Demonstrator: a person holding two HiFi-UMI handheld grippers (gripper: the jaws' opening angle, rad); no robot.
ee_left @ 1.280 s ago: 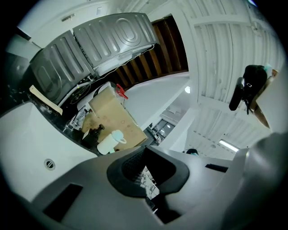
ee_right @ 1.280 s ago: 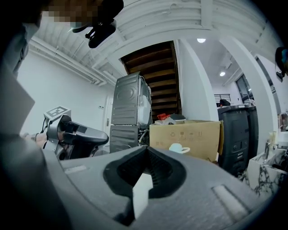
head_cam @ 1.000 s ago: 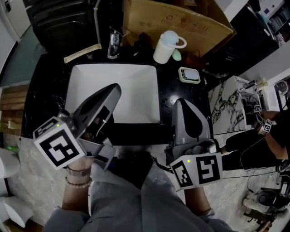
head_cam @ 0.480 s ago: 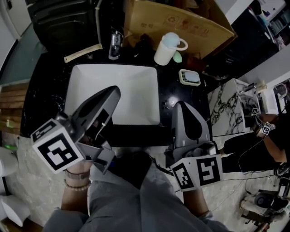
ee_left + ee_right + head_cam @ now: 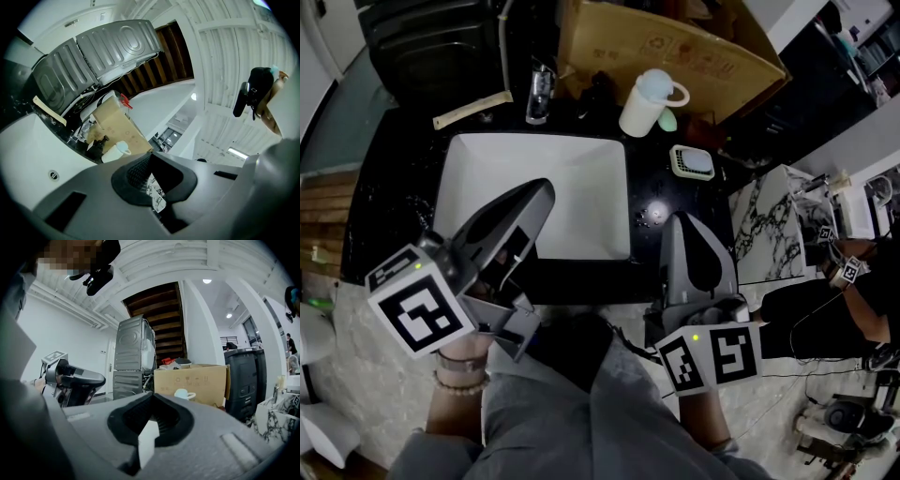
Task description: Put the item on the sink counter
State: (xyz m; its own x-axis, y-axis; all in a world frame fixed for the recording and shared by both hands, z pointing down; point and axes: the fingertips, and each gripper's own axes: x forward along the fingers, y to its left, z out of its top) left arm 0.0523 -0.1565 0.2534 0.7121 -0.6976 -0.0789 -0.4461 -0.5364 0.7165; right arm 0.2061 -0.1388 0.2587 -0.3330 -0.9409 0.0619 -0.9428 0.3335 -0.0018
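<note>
A black sink counter [image 5: 675,192] surrounds a white rectangular basin [image 5: 581,178]. On its far side stands a white mug with a pale blue lid [image 5: 649,100], also seen in the left gripper view [image 5: 116,151] and the right gripper view [image 5: 183,393]. A white-rimmed green soap dish [image 5: 691,161] lies at the right. My left gripper [image 5: 546,189] hangs over the basin's front left, shut and empty [image 5: 149,157]. My right gripper [image 5: 678,221] is over the counter's front right, also shut with nothing in it [image 5: 151,397].
A faucet [image 5: 539,89] stands behind the basin, with a cream stick [image 5: 472,110] to its left. A cardboard box [image 5: 675,42] sits behind the mug. A marble-patterned surface [image 5: 769,225] lies to the right, and a washing machine [image 5: 98,51] behind.
Almost nothing differs. Both grippers stay shut and hold their places, apart from a slight drift of the view.
</note>
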